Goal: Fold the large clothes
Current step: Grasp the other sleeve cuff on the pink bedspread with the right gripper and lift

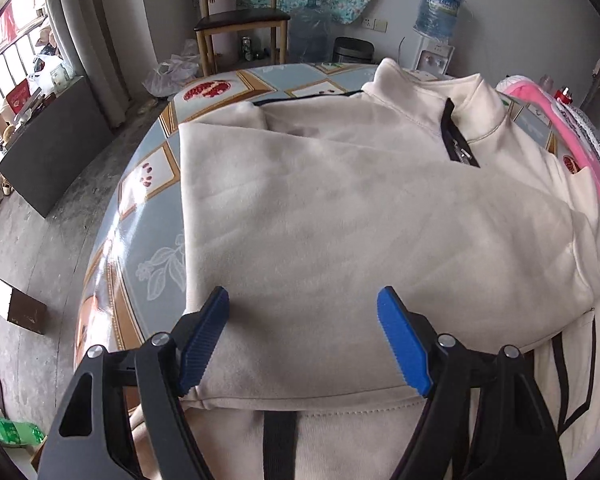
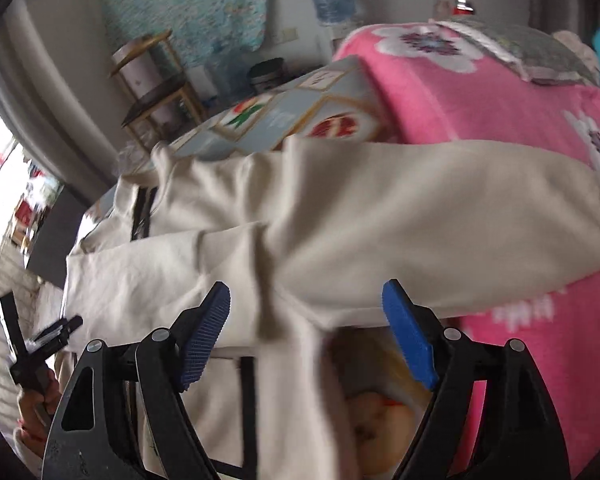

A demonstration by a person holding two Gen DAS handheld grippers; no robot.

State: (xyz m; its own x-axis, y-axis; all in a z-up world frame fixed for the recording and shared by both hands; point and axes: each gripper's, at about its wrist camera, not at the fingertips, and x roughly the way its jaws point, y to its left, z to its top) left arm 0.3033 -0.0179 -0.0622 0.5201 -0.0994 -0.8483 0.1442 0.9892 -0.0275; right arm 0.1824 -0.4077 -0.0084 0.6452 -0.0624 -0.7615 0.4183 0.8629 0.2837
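Observation:
A cream sweatshirt with a black zip at its collar lies on the table, its left side folded over the body. My left gripper hovers open over the near hem, nothing between its blue pads. In the blurred right wrist view the sweatshirt shows a sleeve lying across the body. My right gripper stands open just above that cloth, and its pads press on nothing. A hand holding the other tool shows at the lower left of that view.
The table carries a glossy patterned cloth and drops off at its left edge to a concrete floor. A pink flowered blanket is piled on the right. Behind stand a wooden chair, a bin and a water dispenser.

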